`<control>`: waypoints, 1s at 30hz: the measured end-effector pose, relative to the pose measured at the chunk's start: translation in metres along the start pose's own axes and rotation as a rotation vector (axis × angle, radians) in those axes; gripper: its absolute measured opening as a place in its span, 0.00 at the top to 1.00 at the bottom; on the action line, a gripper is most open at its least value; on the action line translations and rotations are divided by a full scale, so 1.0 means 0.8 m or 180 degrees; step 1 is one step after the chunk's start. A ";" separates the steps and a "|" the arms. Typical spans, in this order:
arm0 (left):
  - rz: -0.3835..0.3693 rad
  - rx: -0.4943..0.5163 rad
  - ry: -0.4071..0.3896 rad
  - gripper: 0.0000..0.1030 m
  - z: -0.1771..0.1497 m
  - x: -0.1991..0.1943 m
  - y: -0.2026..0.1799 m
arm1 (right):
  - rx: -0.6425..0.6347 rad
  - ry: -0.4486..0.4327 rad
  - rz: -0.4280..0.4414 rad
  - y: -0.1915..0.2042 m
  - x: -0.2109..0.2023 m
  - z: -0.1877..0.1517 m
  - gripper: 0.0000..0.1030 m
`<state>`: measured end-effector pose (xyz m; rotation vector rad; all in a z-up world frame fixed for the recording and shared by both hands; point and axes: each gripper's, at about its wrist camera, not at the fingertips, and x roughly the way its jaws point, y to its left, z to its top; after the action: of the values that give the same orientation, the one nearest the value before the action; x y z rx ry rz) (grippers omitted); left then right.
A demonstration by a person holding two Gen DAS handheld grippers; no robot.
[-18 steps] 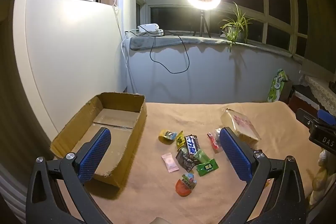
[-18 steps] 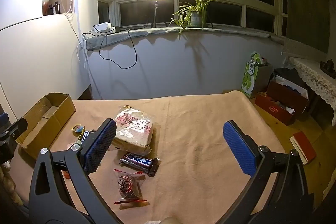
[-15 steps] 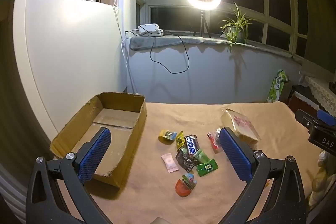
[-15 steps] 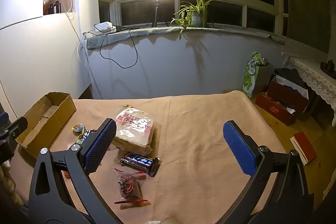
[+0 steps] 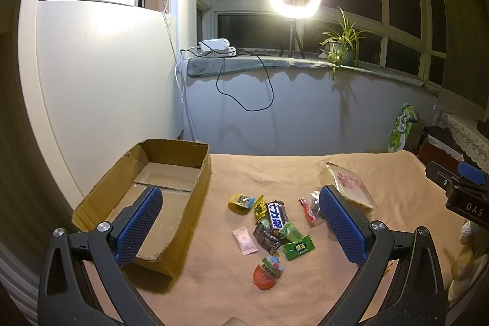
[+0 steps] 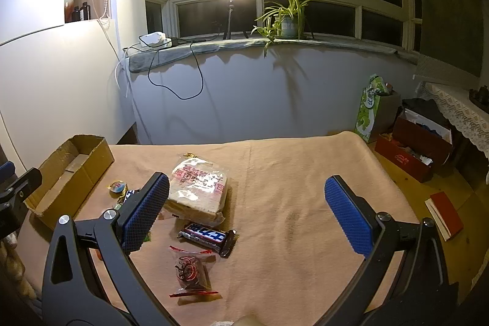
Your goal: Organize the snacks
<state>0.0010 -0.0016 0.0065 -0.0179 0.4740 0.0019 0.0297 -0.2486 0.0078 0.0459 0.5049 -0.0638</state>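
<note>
Snacks scattered beside an empty cardboard box (image 5: 171, 173)
Left gripper (image 5: 241, 222) and right gripper (image 6: 247, 213): fingers spread wide apart, holding nothing.

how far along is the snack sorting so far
Nothing looks done yet: the cardboard box holds no snacks. Nothing is in hand either; the left tongs and right tongs both hang wide open above the blanket. Everything is left: the small candy pile, the big clear biscuit bag, the Snickers bar and the red-edged packet.
</note>
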 end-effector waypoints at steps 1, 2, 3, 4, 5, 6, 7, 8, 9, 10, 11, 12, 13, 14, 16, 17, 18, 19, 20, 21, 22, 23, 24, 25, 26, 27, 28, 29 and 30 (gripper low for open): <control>0.0002 0.0000 -0.0003 0.01 0.000 0.000 0.000 | 0.0000 0.0000 0.0002 0.000 0.000 0.000 0.00; -0.0001 0.0002 -0.0004 0.01 -0.001 0.000 0.000 | -0.0009 0.0002 -0.0002 0.003 -0.002 0.000 0.00; -0.0002 0.0004 -0.0005 0.01 -0.001 0.000 -0.001 | -0.0006 0.0002 0.0000 0.003 -0.002 0.000 0.00; -0.0001 0.0003 -0.0006 0.01 -0.001 0.000 -0.001 | -0.0002 0.0002 0.0001 0.002 -0.002 0.000 0.00; -0.0004 0.0003 -0.0004 0.01 -0.001 0.000 -0.001 | -0.0003 0.0003 0.0000 0.003 -0.002 0.000 0.00; -0.0007 0.0004 -0.0003 0.01 0.000 0.001 -0.001 | -0.0004 0.0004 0.0002 0.007 -0.005 0.004 0.00; -0.0009 0.0007 -0.0003 0.01 0.001 0.002 -0.002 | -0.0005 0.0004 0.0004 0.006 -0.005 0.003 0.00; -0.0010 0.0009 -0.0004 0.02 0.003 0.002 -0.002 | -0.0006 0.0002 0.0004 0.007 -0.006 0.003 0.00; -0.0011 0.0010 -0.0007 0.02 0.003 0.002 -0.002 | -0.0003 0.0003 0.0004 0.006 -0.005 0.004 0.00; -0.0013 0.0010 -0.0012 0.03 0.004 0.001 -0.003 | -0.0002 0.0003 0.0006 0.006 -0.005 0.004 0.00; -0.0014 0.0008 -0.0016 0.03 0.004 0.001 -0.003 | -0.0005 0.0005 0.0015 0.006 -0.002 0.002 0.00; -0.0015 0.0006 -0.0017 0.04 0.005 0.002 -0.003 | -0.0011 0.0004 0.0027 0.006 0.003 0.000 0.00; -0.0018 0.0006 -0.0025 0.04 0.003 0.000 -0.003 | -0.0013 0.0003 0.0028 0.008 0.003 -0.001 0.00; -0.0016 0.0007 -0.0026 0.04 0.003 0.000 -0.003 | -0.0015 0.0006 0.0033 0.010 0.004 -0.002 0.00; -0.0018 0.0007 -0.0026 0.04 0.002 0.000 -0.003 | -0.0011 0.0018 0.0046 0.012 0.004 -0.002 0.00; -0.0017 0.0006 -0.0025 0.04 0.003 0.000 -0.003 | -0.0008 0.0023 0.0054 0.012 0.004 -0.002 0.00; -0.0019 0.0004 -0.0025 0.04 0.002 0.000 -0.003 | -0.0006 0.0027 0.0058 0.012 0.005 -0.002 0.00; -0.0019 0.0004 -0.0026 0.04 0.002 0.000 -0.003 | -0.0005 0.0032 0.0061 0.011 0.006 -0.002 0.00; -0.0017 0.0007 -0.0027 0.04 0.002 0.000 -0.003 | -0.0005 0.0034 0.0062 0.012 0.006 -0.002 0.00; -0.0016 0.0008 -0.0028 0.05 0.002 0.000 -0.003 | -0.0004 0.0032 0.0064 0.012 0.006 -0.002 0.00; -0.0013 0.0006 -0.0031 0.05 0.002 0.000 -0.003 | -0.0003 0.0033 0.0069 0.011 0.006 -0.001 0.00; -0.0012 0.0004 -0.0029 0.05 0.002 0.000 -0.003 | -0.0003 0.0030 0.0070 0.011 0.006 -0.001 0.00; -0.0010 0.0001 -0.0029 0.05 0.002 0.000 -0.003 | -0.0004 0.0032 0.0066 0.011 0.006 -0.001 0.00; -0.0012 0.0001 -0.0029 0.05 0.002 0.000 -0.003 | -0.0004 0.0035 0.0067 0.011 0.006 0.000 0.00; -0.0010 0.0002 -0.0032 0.05 0.001 0.000 -0.003 | -0.0004 0.0035 0.0066 0.011 0.006 0.000 0.00; -0.0012 0.0002 -0.0032 0.05 0.002 0.000 -0.003 | -0.0004 0.0035 0.0066 0.012 0.006 0.000 0.00; -0.0014 0.0001 -0.0031 0.05 0.002 0.000 -0.003 | -0.0003 0.0036 0.0069 0.009 0.006 0.000 0.00; -0.0014 0.0001 -0.0032 0.05 0.002 0.000 -0.003 | -0.0002 0.0037 0.0070 0.010 0.006 0.000 0.00; -0.0012 0.0003 -0.0035 0.05 0.002 0.001 -0.003 | 0.0001 0.0038 0.0072 0.010 0.006 0.000 0.00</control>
<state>0.0022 -0.0042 0.0078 -0.0178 0.4631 -0.0020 0.0342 -0.2410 0.0058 0.0522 0.5163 -0.0415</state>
